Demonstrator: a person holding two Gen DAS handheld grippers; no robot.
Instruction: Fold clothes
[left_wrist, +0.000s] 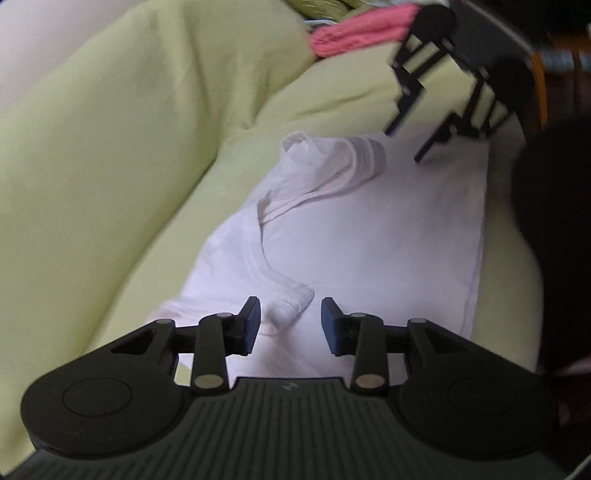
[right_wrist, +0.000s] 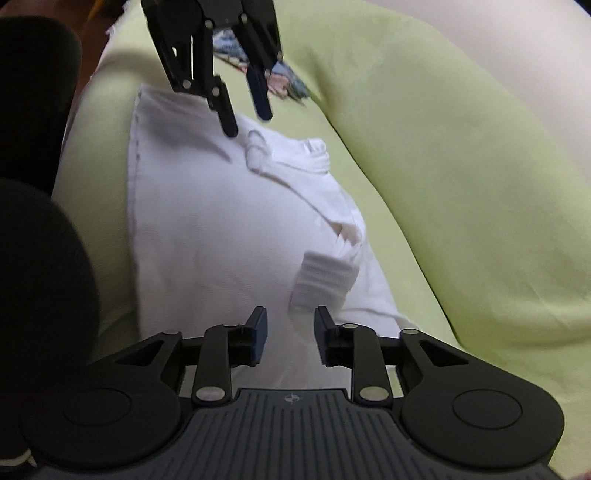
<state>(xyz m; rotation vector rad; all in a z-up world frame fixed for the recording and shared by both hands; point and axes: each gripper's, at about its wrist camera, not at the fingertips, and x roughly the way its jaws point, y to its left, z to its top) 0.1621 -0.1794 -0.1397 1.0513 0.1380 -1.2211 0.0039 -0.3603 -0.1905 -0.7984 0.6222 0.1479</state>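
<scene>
Left wrist view shows no readable writing. White garment (left_wrist: 369, 229) lies on green sheet (left_wrist: 110, 147); its ribbed cuff sits just ahead of the left gripper (left_wrist: 290, 319), whose jaws stand narrowly apart, empty. Right gripper (right_wrist: 290, 326) likewise gapes narrowly, empty; pink cloth (left_wrist: 354, 31) lies far beyond.

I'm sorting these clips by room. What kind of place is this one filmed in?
Probably a home living room or bedroom: a white garment lies on a soft seat under a pale green cover, with pink folded cloth piled behind it.

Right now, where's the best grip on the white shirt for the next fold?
Probably the ribbed sleeve cuffs: left gripper on the near cuff, coming from the near end. Its rolled edge stands proud of the flat white shirt, giving open jaws something to pinch.
</scene>
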